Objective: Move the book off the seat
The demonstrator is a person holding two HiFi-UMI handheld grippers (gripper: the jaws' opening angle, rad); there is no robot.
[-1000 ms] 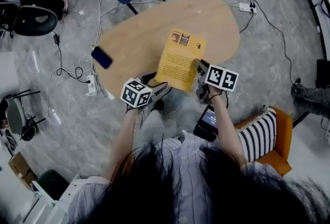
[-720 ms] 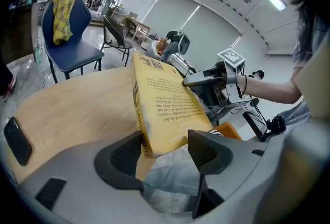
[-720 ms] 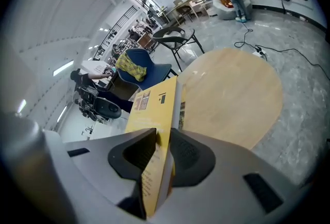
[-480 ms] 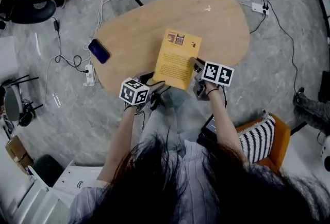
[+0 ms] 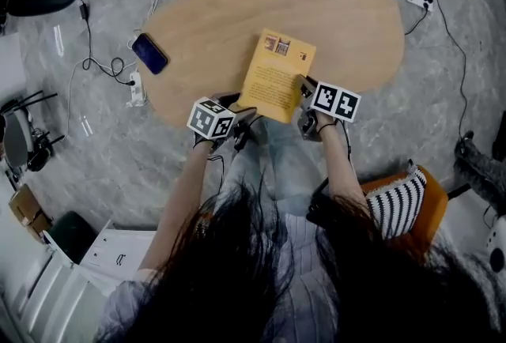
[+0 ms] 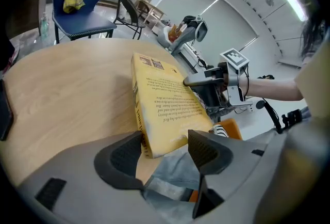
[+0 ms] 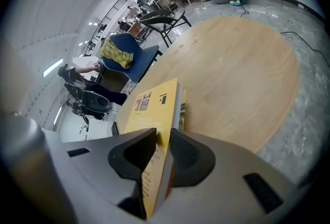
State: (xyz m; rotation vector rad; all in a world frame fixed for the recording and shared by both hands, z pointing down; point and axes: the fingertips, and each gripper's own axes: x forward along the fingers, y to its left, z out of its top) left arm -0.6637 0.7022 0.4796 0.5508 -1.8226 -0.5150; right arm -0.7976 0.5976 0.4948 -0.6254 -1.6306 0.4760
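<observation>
The yellow book lies tilted over the near part of the wooden table, its near end jutting past the table's edge. My right gripper is shut on the book's right edge; in the right gripper view both pads press on the book. My left gripper is at the book's near left corner. In the left gripper view its jaws stand open, with the corner of the book just ahead of them and untouched. The right gripper shows there too.
A dark phone lies on the table's left part. A power strip and cables are on the floor at left. An orange seat with a striped cushion is at lower right. A blue chair stands beyond the table.
Both grippers have come down with the book, which now sits lower and closer to the tabletop. The left gripper has rolled a little.
</observation>
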